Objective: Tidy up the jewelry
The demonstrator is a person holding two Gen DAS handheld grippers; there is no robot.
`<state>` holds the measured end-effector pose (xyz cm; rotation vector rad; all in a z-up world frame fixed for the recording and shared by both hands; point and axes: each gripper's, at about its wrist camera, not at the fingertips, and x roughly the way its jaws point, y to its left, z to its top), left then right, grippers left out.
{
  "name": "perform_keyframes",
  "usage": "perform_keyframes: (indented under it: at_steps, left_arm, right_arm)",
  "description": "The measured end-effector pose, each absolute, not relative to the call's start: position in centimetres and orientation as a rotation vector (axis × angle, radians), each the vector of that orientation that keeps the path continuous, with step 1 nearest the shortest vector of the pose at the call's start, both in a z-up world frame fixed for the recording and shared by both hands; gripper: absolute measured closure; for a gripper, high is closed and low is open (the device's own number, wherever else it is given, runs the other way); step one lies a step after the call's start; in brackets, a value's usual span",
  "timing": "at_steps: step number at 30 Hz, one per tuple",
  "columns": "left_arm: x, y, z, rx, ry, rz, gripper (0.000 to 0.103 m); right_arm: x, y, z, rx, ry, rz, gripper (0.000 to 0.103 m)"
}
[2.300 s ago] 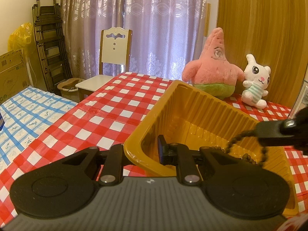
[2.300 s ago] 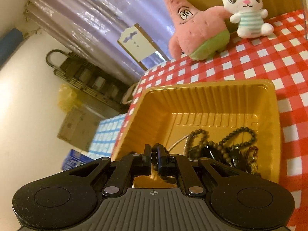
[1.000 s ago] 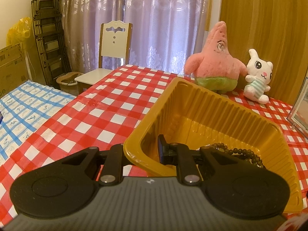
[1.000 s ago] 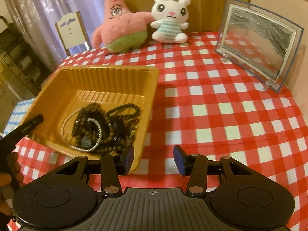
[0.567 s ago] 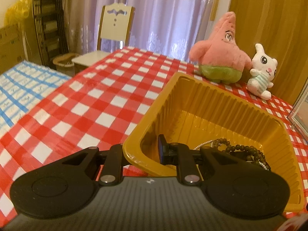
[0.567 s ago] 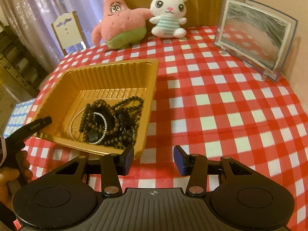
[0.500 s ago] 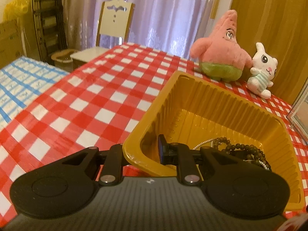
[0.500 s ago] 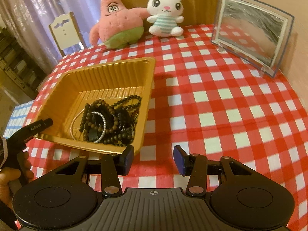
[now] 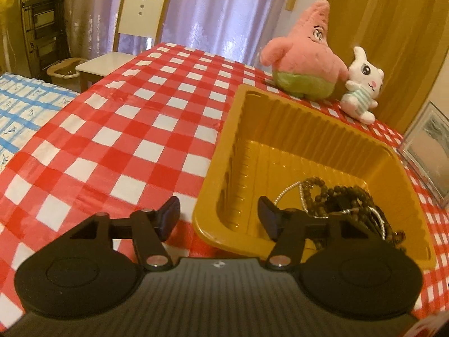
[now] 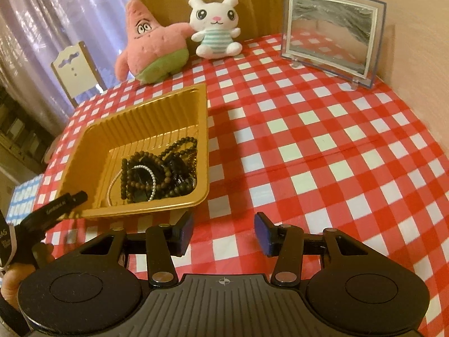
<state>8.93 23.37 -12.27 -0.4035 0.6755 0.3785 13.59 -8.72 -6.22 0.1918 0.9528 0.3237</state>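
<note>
A gold plastic tray (image 9: 249,118) (image 10: 157,104) sits on the red-checked tablecloth. In it lies a heap of dark bead bracelets and a pearl strand (image 9: 342,199) (image 10: 157,174). My left gripper (image 9: 219,219) is open, its jaws astride the tray's near corner without gripping it. Its finger (image 10: 61,203) shows at the tray's left corner in the right wrist view. My right gripper (image 10: 223,231) is open and empty above the cloth, just right of the tray's near corner.
A pink star plush (image 10: 151,47) (image 9: 303,64) and a white bunny plush (image 10: 214,28) (image 9: 362,90) stand behind the tray. A glass picture frame (image 10: 332,33) stands at the back right. A white chair (image 9: 134,28) stands past the table's far left edge.
My left gripper has opened and let go of the tray's rim. My right gripper has dropped the beads into the tray, opened, and drawn back to the right.
</note>
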Motion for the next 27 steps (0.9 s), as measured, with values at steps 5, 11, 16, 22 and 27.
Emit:
perform_keyframes:
  at_steps: [5, 11, 16, 22, 27]
  left_arm:
    - [7.8, 23.7, -11.6, -0.406, 0.681, 0.373, 0.030]
    - [5.6, 24.0, -9.8, -0.437, 0.683, 0.419, 0.030]
    - [3.1, 20.7, -6.6, -0.281, 0.691, 0.422, 0.030]
    - [0.8, 14.6, -2.8, -0.179, 0.724, 0.338, 0.030]
    - [0.0, 10.5, -1.4, -0.217, 0.816, 0.255, 0.030]
  right_arm:
    - [12.6, -8.8, -6.3, 0.183, 0.955, 0.329, 0.044]
    - [11.7, -9.0, -6.0, 0.150, 0.938, 0.379, 0.043]
    - [10.7, -10.3, -5.3, 0.079, 0.922, 0.413, 0.043]
    - [8.6, -12.3, -4.0, 0.024, 0.918, 0.466, 0.043]
    - [7.6, -13.9, -3.2, 0.044, 0.987, 0.490, 0.043]
